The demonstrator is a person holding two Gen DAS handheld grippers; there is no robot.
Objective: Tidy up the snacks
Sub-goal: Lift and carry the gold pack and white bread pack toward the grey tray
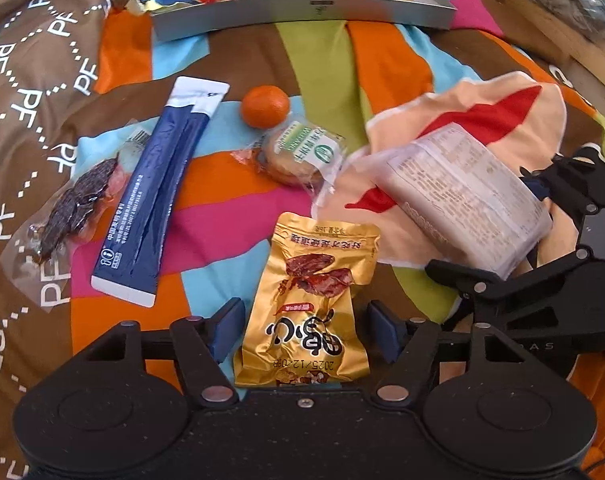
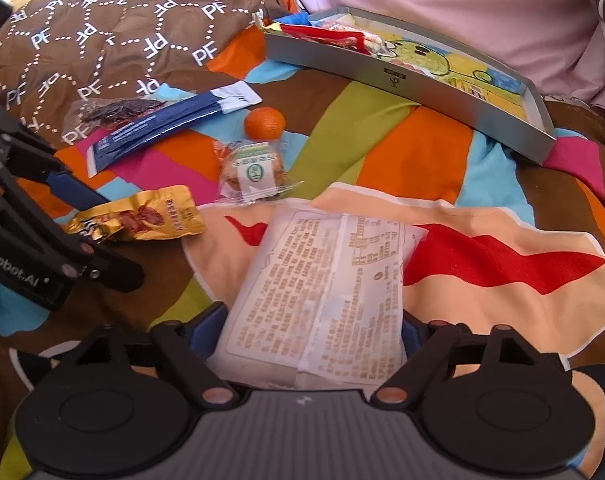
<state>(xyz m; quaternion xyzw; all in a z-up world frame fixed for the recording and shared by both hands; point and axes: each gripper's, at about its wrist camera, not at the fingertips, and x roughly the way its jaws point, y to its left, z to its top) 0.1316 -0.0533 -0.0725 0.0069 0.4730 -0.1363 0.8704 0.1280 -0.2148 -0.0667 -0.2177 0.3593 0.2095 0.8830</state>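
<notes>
On the quilt (image 1: 314, 56), the left gripper (image 1: 306, 330) straddles the gold pouch (image 1: 310, 308) with fingers spread, while the right gripper (image 2: 314, 340) clamps the white packet (image 2: 318, 292), tray (image 2: 442, 96) beyond.

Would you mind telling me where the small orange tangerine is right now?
The small orange tangerine lies on the patchwork bedspread, mid-frame in both wrist views, between the long navy stick sachet and the clear-wrapped round pastry.

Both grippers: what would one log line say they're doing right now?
left gripper: open around gold pouch | right gripper: shut on white packet | grey tray: holds some snacks
</notes>
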